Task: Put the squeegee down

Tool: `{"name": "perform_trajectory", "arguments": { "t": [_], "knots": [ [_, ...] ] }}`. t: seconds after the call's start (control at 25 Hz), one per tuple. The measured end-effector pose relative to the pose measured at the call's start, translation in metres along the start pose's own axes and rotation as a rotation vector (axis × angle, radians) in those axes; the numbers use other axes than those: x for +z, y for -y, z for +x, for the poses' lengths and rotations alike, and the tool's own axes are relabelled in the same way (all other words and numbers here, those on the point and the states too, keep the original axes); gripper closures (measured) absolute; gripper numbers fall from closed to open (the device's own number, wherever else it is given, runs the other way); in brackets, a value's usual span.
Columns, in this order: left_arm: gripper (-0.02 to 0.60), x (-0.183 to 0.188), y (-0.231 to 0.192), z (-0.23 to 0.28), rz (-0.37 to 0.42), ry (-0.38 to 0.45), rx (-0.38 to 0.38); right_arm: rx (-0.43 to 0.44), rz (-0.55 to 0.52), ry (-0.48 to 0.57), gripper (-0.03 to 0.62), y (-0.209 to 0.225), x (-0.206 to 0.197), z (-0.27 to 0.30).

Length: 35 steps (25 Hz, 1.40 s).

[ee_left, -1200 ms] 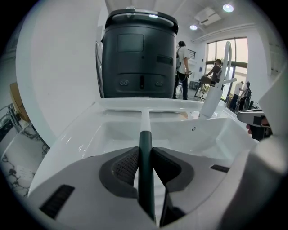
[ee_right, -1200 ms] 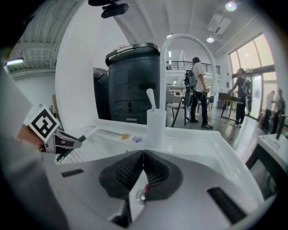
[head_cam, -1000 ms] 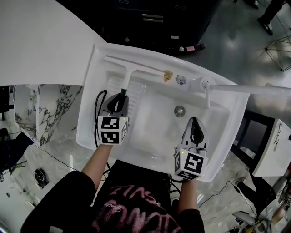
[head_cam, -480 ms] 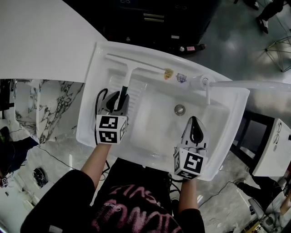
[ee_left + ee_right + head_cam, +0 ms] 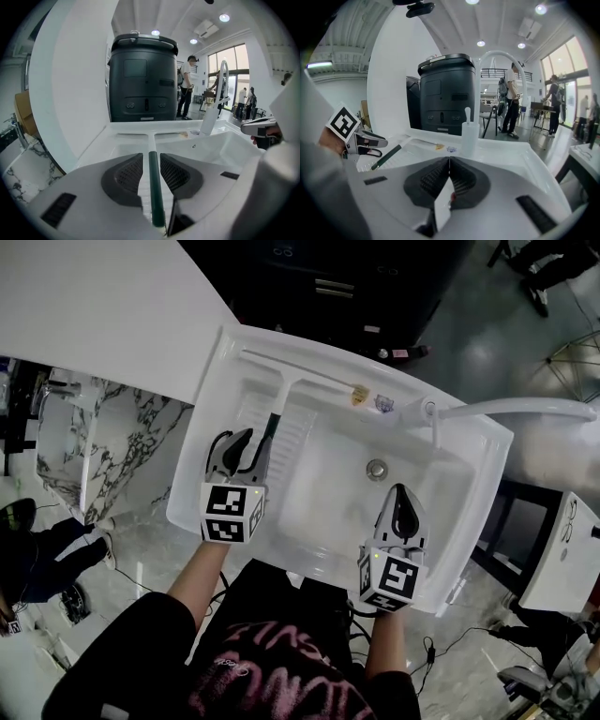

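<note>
The squeegee (image 5: 277,409) lies on the ribbed drainboard of the white sink (image 5: 208,404), its white blade along the far rim and its dark green handle (image 5: 154,187) pointing back at me. My left gripper (image 5: 240,448) hovers over the handle's near end. It is open, and the handle runs between the pads (image 5: 125,174) without touching them. My right gripper (image 5: 403,495) hangs over the basin's near side, shut with nothing in it. In the right gripper view its pads (image 5: 459,180) meet, and the squeegee (image 5: 386,157) shows at the left.
A long white faucet (image 5: 497,409) arcs over the sink's right end, with its base (image 5: 469,131) by two stickers (image 5: 366,397). The drain (image 5: 377,468) is mid-basin. A curved white counter (image 5: 103,306) adjoins on the left. Behind stands a dark machine (image 5: 143,79), with people farther off.
The left gripper's jaws have spread off the squeegee handle, and the gripper has lifted and drawn back toward me. The squeegee stays on the drainboard. The right gripper has hardly shifted.
</note>
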<state>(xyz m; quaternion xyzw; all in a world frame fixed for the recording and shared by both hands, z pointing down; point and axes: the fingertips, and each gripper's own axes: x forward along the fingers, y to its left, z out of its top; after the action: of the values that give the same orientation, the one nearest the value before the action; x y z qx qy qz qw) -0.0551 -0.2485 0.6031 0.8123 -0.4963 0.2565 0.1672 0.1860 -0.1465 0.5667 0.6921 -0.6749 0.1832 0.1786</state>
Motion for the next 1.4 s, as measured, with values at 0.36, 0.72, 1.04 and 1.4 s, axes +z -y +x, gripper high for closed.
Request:
{"name": "perform_trajectory", "arguments": {
  "t": [0.36,0.72,1.04,1.4],
  "knots": [
    [0.518,0.016,-0.008,-0.046,-0.001,0.091,0.018,0.007,-0.001,0.052,0.574,-0.019,0.017,-0.028],
    [0.561,0.038,-0.015,-0.091,-0.010,0.196,0.041,0.006,0.004,0.116,0.574,-0.031,0.041,-0.059],
    [0.571,0.052,-0.020,-0.120,-0.009,0.258,0.055,0.000,-0.004,0.186,0.574,-0.041,0.062,-0.082],
    [0.571,0.088,-0.021,-0.141,0.013,0.335,0.045,-0.019,-0.010,0.265,0.574,-0.039,0.096,-0.099]
  ]
}}
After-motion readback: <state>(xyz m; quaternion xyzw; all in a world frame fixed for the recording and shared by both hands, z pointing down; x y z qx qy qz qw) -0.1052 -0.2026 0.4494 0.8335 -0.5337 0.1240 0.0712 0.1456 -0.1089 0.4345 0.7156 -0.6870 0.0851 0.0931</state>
